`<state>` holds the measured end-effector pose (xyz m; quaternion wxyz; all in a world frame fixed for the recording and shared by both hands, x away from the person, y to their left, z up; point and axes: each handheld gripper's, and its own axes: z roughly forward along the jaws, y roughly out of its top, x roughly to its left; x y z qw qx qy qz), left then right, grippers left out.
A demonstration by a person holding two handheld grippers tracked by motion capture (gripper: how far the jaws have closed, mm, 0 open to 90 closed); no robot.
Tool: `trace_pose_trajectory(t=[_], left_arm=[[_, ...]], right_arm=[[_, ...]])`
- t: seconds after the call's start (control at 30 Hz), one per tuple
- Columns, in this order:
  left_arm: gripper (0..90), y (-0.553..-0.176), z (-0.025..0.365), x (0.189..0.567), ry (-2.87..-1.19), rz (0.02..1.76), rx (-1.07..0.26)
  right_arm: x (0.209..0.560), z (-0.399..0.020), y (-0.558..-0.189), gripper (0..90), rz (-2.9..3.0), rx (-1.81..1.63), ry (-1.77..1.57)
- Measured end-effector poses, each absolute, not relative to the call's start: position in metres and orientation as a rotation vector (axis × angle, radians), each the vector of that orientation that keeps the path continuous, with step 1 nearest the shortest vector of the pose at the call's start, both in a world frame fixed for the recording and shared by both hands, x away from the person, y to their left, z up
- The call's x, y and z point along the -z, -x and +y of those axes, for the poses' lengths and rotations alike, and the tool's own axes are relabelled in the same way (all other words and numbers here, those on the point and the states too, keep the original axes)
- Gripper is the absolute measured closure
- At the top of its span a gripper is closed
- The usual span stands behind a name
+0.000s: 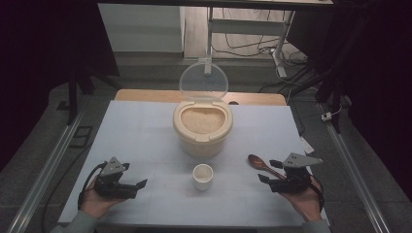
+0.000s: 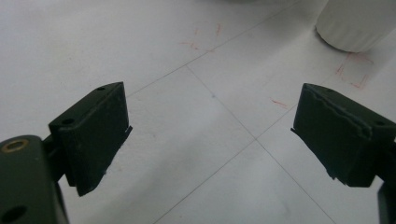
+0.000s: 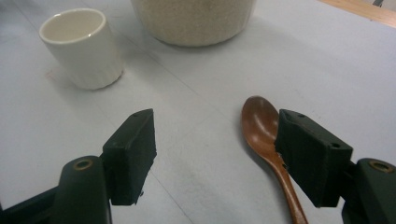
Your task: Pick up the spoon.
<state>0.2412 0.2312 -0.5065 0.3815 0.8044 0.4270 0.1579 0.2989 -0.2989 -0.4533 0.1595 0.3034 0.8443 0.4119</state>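
Either side of the cup (image 1: 202,175), the left gripper (image 1: 137,186) and the right gripper (image 1: 266,171) sit low over the surface (image 1: 145,131), each cradled in a hand with its jaws spread wide and holding nothing.

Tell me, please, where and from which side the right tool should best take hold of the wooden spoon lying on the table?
Probably by the handle. The wooden spoon lies flat on the table, bowl pointing away from the person, its slim handle running back under the right tool, whose jaws are open. Coming straight down from above, jaws astride the handle just behind the bowl, looks best: the handle is narrow and straight, the bowl wide and rounded.
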Motion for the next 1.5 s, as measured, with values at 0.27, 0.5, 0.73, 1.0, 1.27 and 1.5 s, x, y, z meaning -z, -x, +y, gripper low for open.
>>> trace_pose_trajectory(t=[0.27,0.5,0.73,1.0,1.27,1.5], left_arm=[[10.4,-0.243,0.230,0.508,-2.061,1.085,-0.395],[10.4,-0.243,0.230,0.509,-2.067,1.087,-0.394],[10.4,-0.243,0.230,0.510,-2.076,1.086,-0.395],[10.3,-0.243,0.230,0.511,-2.082,1.086,-0.395],[10.4,-0.244,0.230,0.512,-2.093,1.086,-0.393],[10.4,-0.244,0.229,0.512,-2.099,1.084,-0.390]], right_arm=[[0.426,-0.287,-0.313,29.0,2.491,-1.055,-0.887],[0.413,-0.289,-0.328,29.1,2.523,-0.929,-0.925],[0.418,-0.302,-0.336,29.4,2.519,-0.835,-0.990],[0.430,-0.309,-0.340,29.5,2.572,-0.691,-1.010],[0.439,-0.315,-0.342,29.6,2.616,-0.654,-1.027],[0.444,-0.319,-0.341,29.9,2.643,-0.617,-1.035]])
